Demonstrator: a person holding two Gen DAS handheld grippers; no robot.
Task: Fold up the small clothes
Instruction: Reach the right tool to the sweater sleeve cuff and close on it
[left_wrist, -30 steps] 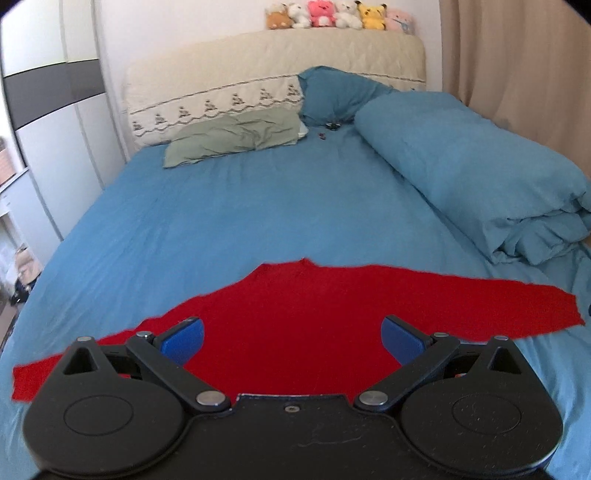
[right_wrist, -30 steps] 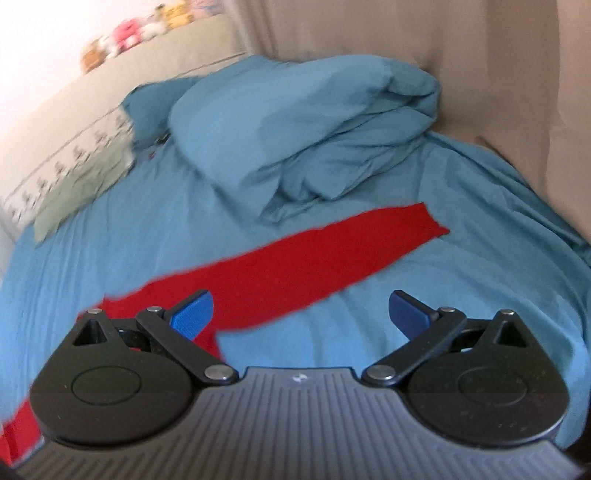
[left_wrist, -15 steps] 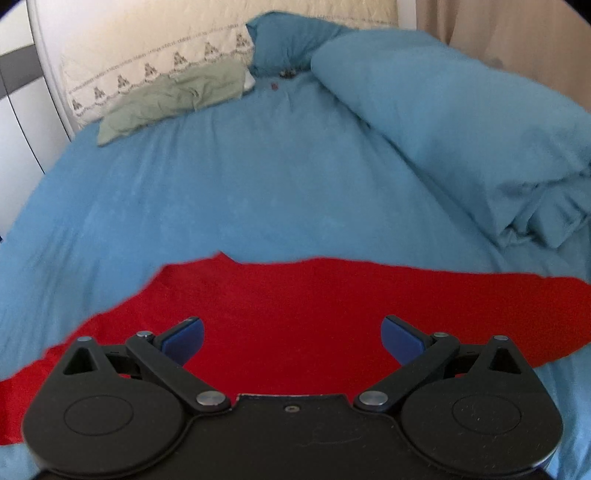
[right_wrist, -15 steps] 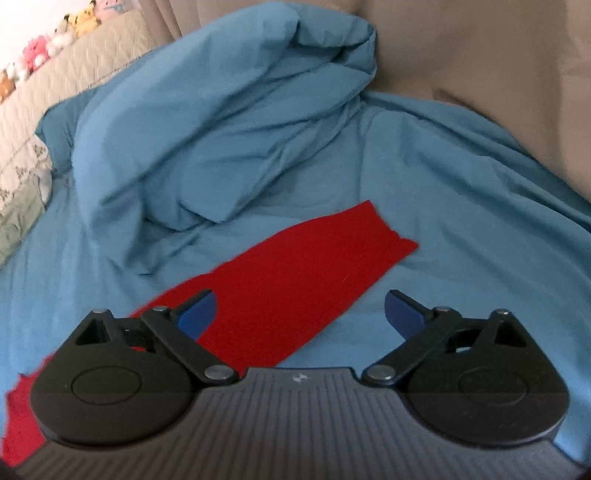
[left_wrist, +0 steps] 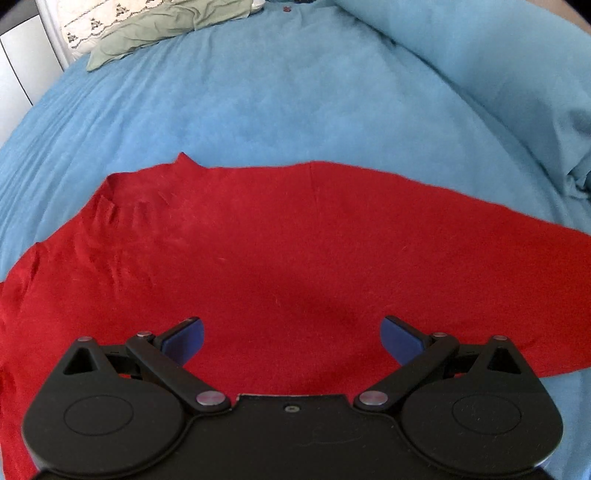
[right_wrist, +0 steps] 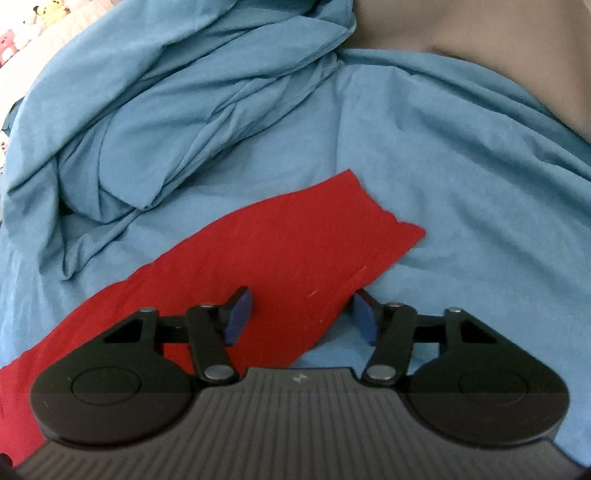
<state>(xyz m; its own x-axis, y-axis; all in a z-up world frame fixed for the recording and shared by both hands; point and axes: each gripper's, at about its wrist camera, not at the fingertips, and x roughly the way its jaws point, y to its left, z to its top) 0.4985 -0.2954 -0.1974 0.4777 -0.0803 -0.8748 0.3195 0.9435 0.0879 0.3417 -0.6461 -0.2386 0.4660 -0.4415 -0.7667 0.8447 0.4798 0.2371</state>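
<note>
Right gripper (right_wrist: 301, 315) closing, angled down over red garment (right_wrist: 280, 254)

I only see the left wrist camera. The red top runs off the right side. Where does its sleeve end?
Observer: The sleeve ends flat on the sheet, beside the bunched duvet.
Operator: Is the other gripper near it?
Observer: Yes. The right gripper is over the sleeve, its fingers closing around the near edge, not pinching yet.
Operator: Any toys?
Observer: Blurry plush toys, far top left.
</note>
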